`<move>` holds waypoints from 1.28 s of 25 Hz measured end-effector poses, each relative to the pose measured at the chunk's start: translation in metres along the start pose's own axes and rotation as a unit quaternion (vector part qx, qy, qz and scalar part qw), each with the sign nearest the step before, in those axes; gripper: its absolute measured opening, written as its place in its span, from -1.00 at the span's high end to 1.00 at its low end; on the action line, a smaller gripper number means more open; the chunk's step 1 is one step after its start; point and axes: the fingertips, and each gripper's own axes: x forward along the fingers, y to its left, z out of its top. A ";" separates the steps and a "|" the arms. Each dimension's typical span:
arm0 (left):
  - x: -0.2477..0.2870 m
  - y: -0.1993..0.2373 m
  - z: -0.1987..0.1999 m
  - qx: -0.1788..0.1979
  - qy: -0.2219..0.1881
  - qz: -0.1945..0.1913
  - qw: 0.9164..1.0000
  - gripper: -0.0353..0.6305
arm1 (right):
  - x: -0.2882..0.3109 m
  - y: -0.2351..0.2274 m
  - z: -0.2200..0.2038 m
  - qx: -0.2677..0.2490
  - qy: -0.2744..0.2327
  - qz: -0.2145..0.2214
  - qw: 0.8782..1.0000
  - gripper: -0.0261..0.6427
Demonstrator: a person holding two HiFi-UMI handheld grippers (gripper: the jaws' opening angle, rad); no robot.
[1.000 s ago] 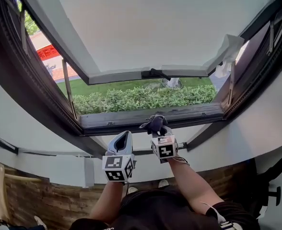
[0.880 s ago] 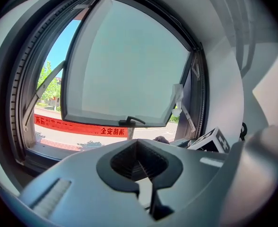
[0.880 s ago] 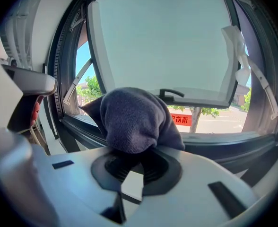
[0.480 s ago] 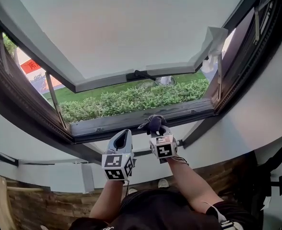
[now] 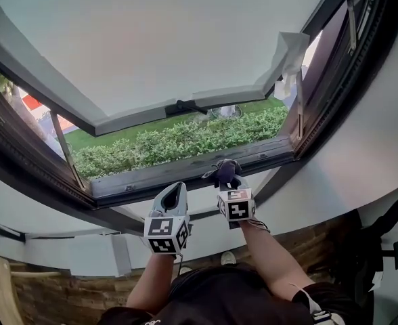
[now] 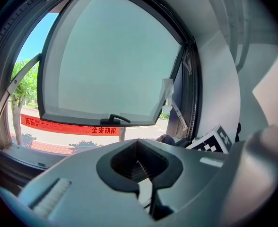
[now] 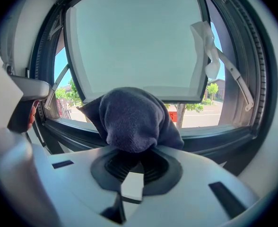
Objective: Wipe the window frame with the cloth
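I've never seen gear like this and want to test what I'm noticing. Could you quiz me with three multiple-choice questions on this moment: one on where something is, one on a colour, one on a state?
1. Where is the dark cloth?
A. Lying on the floor
B. In the jaws of the right gripper
C. Tucked under the person's arm

2. What colour is that cloth?
A. Bright yellow
B. Red
C. Dark blue-grey

3. How does the window sash stand?
A. Swung open outward
B. Fully shut
C. Taken out altogether

Answers:
1 B: the right gripper view shows the jaws closed on it.
2 C: it looks dark blue-grey in both the head view and the right gripper view.
3 A: the hedge shows through the gap under the raised sash.
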 end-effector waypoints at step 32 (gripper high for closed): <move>0.044 -0.064 0.001 0.039 0.019 -0.050 0.998 0.87 | -0.035 -0.211 -0.006 0.012 0.055 -0.192 0.980 0.82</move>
